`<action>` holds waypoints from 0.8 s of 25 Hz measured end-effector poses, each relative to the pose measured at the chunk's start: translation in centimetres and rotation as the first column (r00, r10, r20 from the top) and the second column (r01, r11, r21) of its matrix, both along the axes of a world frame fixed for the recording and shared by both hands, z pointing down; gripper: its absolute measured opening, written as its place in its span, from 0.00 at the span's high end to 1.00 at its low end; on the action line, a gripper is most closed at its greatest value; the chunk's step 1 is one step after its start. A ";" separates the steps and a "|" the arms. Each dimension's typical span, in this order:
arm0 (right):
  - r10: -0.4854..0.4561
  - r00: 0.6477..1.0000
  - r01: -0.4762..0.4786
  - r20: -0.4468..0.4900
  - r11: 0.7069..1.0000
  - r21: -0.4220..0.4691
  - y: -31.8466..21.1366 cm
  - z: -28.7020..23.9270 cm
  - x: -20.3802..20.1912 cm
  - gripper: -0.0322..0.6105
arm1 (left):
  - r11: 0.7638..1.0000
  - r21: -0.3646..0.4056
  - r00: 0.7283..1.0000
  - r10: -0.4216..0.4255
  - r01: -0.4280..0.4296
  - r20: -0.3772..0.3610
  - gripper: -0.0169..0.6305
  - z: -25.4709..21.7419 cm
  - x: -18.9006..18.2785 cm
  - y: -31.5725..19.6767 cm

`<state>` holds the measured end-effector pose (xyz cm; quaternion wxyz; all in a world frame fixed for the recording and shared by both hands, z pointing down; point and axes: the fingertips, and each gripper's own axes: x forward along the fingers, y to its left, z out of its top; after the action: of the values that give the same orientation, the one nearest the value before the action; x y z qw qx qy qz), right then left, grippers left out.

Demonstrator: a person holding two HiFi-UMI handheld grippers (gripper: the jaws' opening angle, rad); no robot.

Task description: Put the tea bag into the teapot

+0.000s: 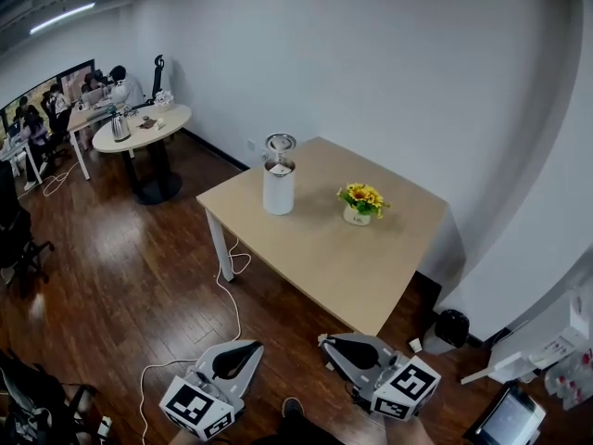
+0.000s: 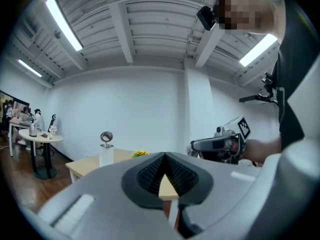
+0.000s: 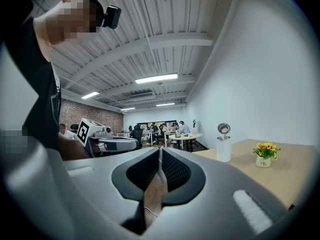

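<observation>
Both tools hang low, well short of the table (image 1: 320, 258). The left gripper (image 1: 248, 346) and the right gripper (image 1: 326, 340) each have jaws pressed together on nothing, seemingly just being carried. The teapot (image 1: 279, 182) stands on the tabletop with its lid tipped open, likely ready for filling, near a flower pot (image 1: 360, 203). No tea bag shows anywhere.

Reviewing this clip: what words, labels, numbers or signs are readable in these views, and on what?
Flower pot: small dark print on its front, too small to read.
Cubes on the left gripper and right gripper: black-and-white square markers only, no letters.
Teapot: no print visible.
</observation>
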<state>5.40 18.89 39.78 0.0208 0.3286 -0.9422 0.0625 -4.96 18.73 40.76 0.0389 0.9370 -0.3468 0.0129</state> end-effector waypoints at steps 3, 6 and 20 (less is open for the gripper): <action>-0.001 1.000 0.001 -0.001 1.000 0.005 -2.7 -0.2 0.4 0.92 | 1.000 0.009 1.000 0.002 -0.002 0.002 0.97 -0.4 0.6 -2.6; -0.005 1.000 0.005 0.002 1.000 0.012 -5.2 -0.7 0.6 0.92 | 1.000 0.007 1.000 0.007 -0.007 0.007 0.97 -0.6 1.1 -4.9; -0.025 1.000 0.025 0.001 0.999 0.036 -14.9 -1.1 3.4 0.92 | 1.000 0.021 1.000 0.002 -0.003 0.007 0.97 -0.7 4.3 -15.0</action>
<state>8.84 4.01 38.66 0.0151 0.3173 -0.9471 0.0452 -0.70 3.71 40.06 0.0278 0.9378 -0.3459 0.0124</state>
